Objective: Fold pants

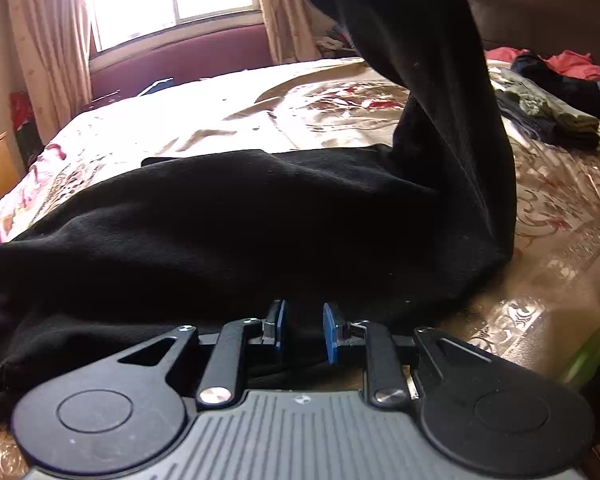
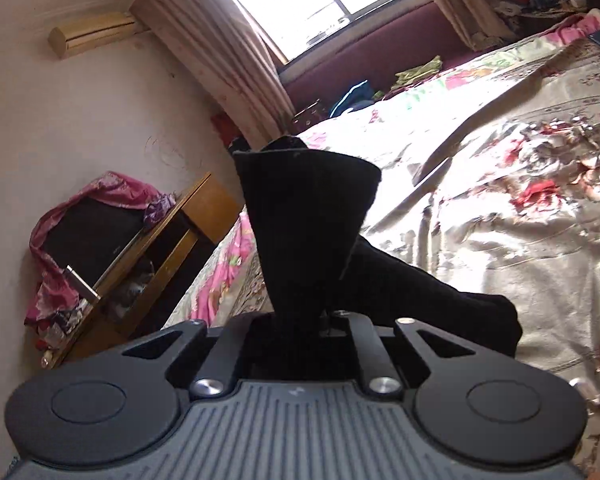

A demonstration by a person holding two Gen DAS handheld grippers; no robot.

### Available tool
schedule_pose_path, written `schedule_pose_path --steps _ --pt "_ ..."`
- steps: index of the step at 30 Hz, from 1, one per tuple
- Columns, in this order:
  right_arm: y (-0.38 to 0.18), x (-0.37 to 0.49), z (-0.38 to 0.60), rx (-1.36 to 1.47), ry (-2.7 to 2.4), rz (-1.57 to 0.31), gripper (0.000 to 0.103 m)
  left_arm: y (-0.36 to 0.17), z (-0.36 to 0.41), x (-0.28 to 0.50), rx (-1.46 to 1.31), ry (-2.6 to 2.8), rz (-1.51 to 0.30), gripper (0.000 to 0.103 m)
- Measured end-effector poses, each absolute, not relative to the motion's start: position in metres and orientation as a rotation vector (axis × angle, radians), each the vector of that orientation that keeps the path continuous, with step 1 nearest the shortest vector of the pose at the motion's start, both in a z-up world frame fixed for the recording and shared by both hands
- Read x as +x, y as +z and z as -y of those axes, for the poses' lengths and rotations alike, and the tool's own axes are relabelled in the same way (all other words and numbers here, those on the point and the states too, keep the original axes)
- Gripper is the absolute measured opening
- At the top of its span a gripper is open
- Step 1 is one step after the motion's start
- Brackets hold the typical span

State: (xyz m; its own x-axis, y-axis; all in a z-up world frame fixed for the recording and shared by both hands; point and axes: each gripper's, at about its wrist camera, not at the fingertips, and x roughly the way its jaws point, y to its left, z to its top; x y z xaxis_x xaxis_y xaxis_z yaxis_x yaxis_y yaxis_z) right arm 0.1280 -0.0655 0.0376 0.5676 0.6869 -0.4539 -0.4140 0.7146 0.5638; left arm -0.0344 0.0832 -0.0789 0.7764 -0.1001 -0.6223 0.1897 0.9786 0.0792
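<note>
Pinching black pants [image 2: 300, 208] between its pressed-together jaws, the right gripper [image 2: 300, 324] lifts one end; the left gripper [image 1: 303, 330] clamps fabric bunched between its blue pads [image 1: 331, 332] on the bedspread [image 1: 260, 120].

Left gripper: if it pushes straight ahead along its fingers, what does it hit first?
The black pants. The left gripper has dark cloth between its blue fingers already, and the bulk of the garment is heaped directly ahead on the bedspread. How deep the heap runs is unclear.
</note>
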Motion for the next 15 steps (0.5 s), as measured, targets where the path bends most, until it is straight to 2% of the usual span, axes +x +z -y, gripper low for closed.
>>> schedule_pose_path --steps 7,11,15 --pt "0.005 0.154 -0.099 0.316 0.844 -0.803 0.01 -0.088 -0.141 -0.041 -0.042 0.03 -0.605 0.038" --pt "0.002 0.12 -0.179 0.138 0.886 -0.812 0.01 -0.095 -0.163 -0.043 -0.165 0.024 -0.58 0.038" --pt "-0.032 0.098 -0.233 -0.07 0.839 -0.833 0.011 -0.102 -0.186 -0.051 -0.263 0.005 -0.562 0.038"
